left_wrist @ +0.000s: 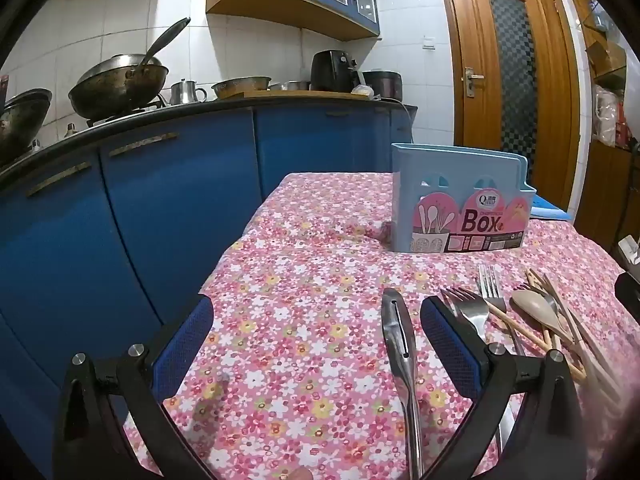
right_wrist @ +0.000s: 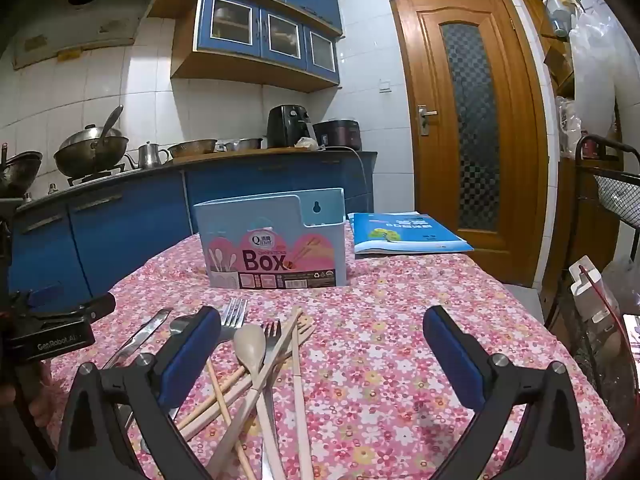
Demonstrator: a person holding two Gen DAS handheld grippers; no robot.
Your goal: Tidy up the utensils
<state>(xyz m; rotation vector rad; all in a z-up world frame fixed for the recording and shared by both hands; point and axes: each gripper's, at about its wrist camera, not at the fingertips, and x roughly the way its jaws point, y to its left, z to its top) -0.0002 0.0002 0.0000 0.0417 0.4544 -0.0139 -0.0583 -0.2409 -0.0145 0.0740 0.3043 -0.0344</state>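
A light blue utensil box [left_wrist: 460, 200] [right_wrist: 276, 240] stands upright on the flowered tablecloth [left_wrist: 304, 264]. Loose utensils lie in front of it: a steel peeler [left_wrist: 396, 336] [right_wrist: 140, 336], two steel forks [left_wrist: 470, 308] [right_wrist: 234, 312], a beige spoon [left_wrist: 536, 312] [right_wrist: 250, 340] and several beige chopsticks [left_wrist: 560, 300] [right_wrist: 298, 364]. My left gripper [left_wrist: 316, 302] is open above the cloth. The peeler lies between its fingers, close to the right pad, untouched. My right gripper [right_wrist: 322, 312] is open too, its left finger [right_wrist: 192, 356] hanging over the edge of the pile.
A blue booklet [right_wrist: 400, 234] lies behind the box to its right. The table's left edge drops off toward blue cabinets [left_wrist: 160, 208] under a counter with woks [left_wrist: 120, 84]. A wooden door [right_wrist: 468, 120] stands behind; a wire rack [right_wrist: 608, 208] is on the right.
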